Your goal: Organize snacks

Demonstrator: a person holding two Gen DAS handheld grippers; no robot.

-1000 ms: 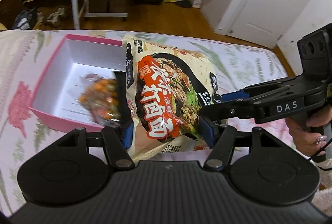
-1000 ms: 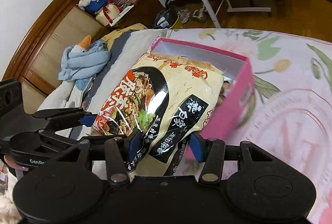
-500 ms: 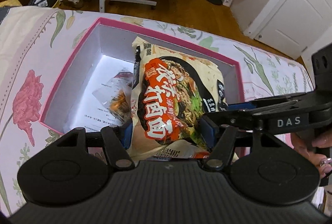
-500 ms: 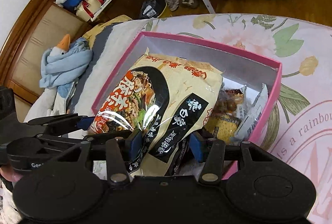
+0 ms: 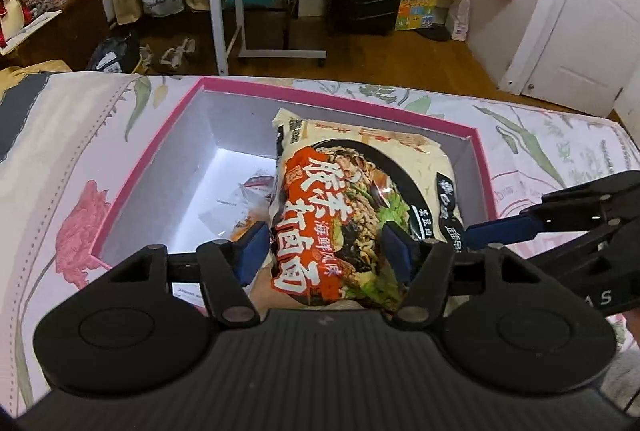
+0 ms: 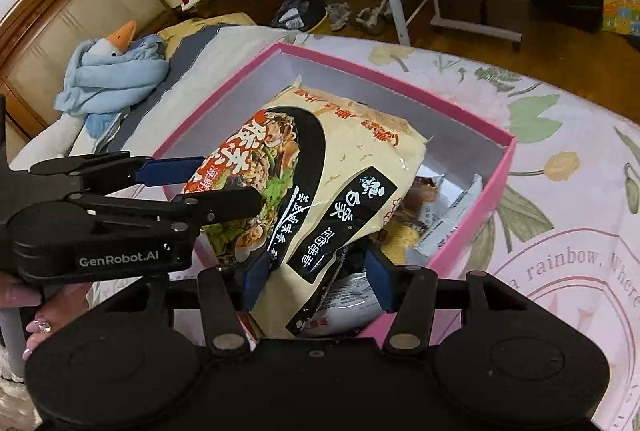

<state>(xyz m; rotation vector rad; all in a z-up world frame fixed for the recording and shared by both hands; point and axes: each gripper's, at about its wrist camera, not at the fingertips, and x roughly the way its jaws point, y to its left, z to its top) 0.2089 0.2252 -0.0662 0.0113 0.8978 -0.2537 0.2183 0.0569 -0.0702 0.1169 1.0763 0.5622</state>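
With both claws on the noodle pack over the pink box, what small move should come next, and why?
Probably lower it a little further, then open. The noodle pack is tilted inside the pink box, gripped by the left claw and right claw, its near end above small snack packets.

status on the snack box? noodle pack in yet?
Done: a few small snack packets already lie in the pink box. In hand: the noodle pack is partly inside, tilted, with the left claw and right claw both gripping its near end. Left: lay it flat and release.
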